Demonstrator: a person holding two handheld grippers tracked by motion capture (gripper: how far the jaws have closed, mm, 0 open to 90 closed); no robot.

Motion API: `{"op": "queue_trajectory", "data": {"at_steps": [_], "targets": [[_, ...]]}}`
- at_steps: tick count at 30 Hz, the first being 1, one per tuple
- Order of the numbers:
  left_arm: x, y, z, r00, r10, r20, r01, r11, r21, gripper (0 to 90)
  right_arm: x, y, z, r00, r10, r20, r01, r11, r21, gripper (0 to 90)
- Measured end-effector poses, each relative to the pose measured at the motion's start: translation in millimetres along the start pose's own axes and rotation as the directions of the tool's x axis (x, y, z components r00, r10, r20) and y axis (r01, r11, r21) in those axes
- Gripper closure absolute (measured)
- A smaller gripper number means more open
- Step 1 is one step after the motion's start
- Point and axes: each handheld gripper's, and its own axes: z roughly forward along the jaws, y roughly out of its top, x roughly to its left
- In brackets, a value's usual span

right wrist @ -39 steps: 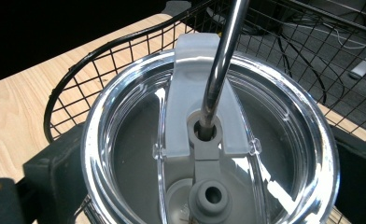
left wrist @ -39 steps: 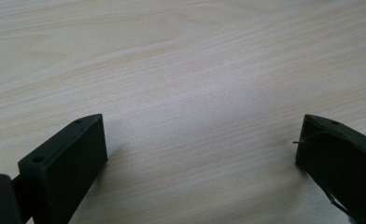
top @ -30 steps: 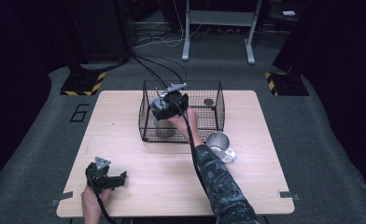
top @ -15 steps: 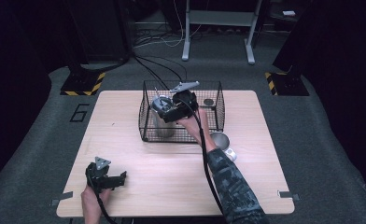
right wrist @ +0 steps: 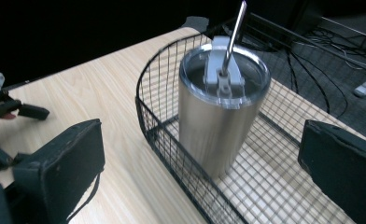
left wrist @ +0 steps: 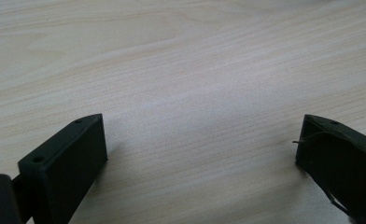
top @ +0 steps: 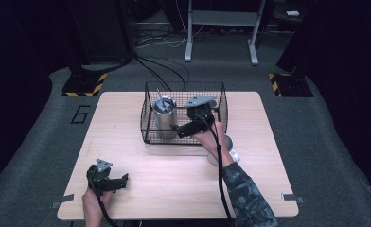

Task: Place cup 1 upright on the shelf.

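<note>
A steel tumbler (top: 164, 118) with a clear lid and a metal straw stands upright in the left part of a black wire basket (top: 148, 116). In the right gripper view the tumbler (right wrist: 216, 116) sits just ahead of my jaws, inside the basket (right wrist: 172, 154). My right gripper (top: 176, 128) hovers over the basket's front right and points left at the tumbler. It (right wrist: 200, 140) is open, with nothing held. My left gripper (top: 123, 180) rests low near the table's front left corner. It (left wrist: 200, 140) is open over bare wood.
A small metal cup (top: 226, 150) sits on the table (top: 127, 137) just in front of the basket's right end, partly hidden by the right forearm. The left gripper (right wrist: 1, 107) appears far off in the right gripper view. Cables trail behind the table.
My right gripper has drawn back to the right and toward the front, away from the tumbler, which now stands uncovered in the basket. The left gripper has stayed still.
</note>
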Motion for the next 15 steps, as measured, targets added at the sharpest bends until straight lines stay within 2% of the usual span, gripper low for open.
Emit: {"op": "queue_trajectory", "data": {"at_steps": [2,15], "targets": [[-0.1,0.0,0.0,1.0,0.0,0.0,0.0,1.0,0.0,1.9,1.2,-8.4,-5.7,0.9998,0.017,0.005,-0.017,1.0,0.004,0.0],[-0.9,-0.1,-0.2,1.0,0.001,-0.006,-0.001,1.0,-0.002,1.9,1.1,-56.9,-37.2,0.9988,0.031,0.039,-0.033,0.999,0.042,0.0]]}}
